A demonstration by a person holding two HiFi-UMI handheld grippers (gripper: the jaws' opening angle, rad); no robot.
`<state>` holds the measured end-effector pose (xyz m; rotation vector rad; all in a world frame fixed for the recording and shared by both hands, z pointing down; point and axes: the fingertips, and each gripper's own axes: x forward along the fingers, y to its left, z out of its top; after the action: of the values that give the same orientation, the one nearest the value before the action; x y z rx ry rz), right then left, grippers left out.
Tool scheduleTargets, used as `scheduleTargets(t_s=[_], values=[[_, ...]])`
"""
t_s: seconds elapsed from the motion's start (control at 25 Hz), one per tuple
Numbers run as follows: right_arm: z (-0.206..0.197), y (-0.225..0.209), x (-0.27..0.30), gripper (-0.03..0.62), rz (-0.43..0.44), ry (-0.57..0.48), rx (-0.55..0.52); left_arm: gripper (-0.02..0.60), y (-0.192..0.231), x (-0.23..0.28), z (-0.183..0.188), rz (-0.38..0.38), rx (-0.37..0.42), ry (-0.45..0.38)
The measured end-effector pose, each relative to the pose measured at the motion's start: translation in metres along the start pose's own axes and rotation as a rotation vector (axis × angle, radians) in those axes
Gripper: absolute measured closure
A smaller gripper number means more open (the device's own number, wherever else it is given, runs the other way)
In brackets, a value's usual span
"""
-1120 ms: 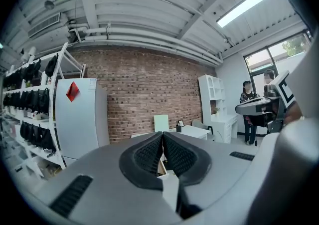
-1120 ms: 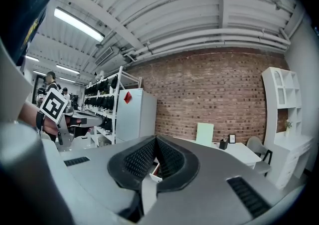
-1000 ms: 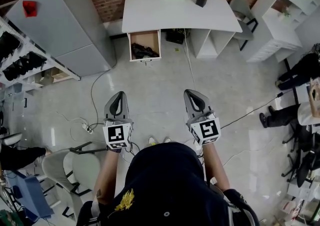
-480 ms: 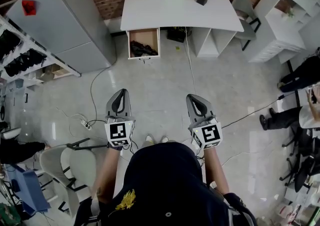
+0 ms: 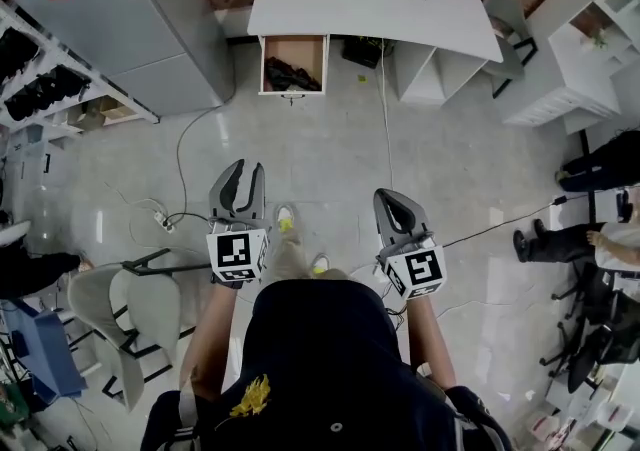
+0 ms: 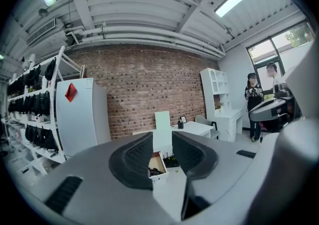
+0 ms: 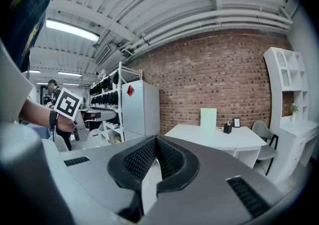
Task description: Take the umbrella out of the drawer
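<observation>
A white desk (image 5: 370, 14) stands against the brick wall, with its drawer (image 5: 292, 67) pulled open below the left side. A dark folded umbrella (image 5: 290, 73) lies inside the drawer, also small and far in the left gripper view as the drawer (image 6: 158, 163) seen between the jaws. My left gripper (image 5: 243, 182) is held out in the air well short of the desk; its jaws have just been opening and stand a little apart with nothing between them. My right gripper (image 5: 393, 205) is level with it, jaws pressed together and empty.
A grey cabinet (image 5: 120, 29) stands left of the desk, with a shelf rack (image 5: 40, 89) of dark items beside it. Cables (image 5: 180, 209) and a power strip lie on the floor. Chairs (image 5: 130, 319) stand at my left; white shelving (image 5: 590, 49) and people are on the right.
The desk and drawer have come closer as I walk toward them. The left gripper's jaws, shut before, now show a gap. A foot has stepped forward between the grippers.
</observation>
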<state>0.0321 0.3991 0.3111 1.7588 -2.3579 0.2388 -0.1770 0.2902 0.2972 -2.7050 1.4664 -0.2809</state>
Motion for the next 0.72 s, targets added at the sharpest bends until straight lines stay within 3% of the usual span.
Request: scheduleTargets(t_s=[0.2,0.32,0.72], values=[[-0.002,-0.006,0.016,0.566,-0.027,0.009,0.016,0.379,0.014,0.029,-0.007,-0.019,0.01,0.002],[0.0,-0.017,0.029,0.566,-0.061,0.017,0.025,0.274,0.025,0.052,-0.005,-0.039,0.003,-0.011],[0.039,-0.037,0.11,0.566,-0.135,-0.002,0.029,0.253,0.084,0.137,-0.001,-0.104,0.019,-0.03]])
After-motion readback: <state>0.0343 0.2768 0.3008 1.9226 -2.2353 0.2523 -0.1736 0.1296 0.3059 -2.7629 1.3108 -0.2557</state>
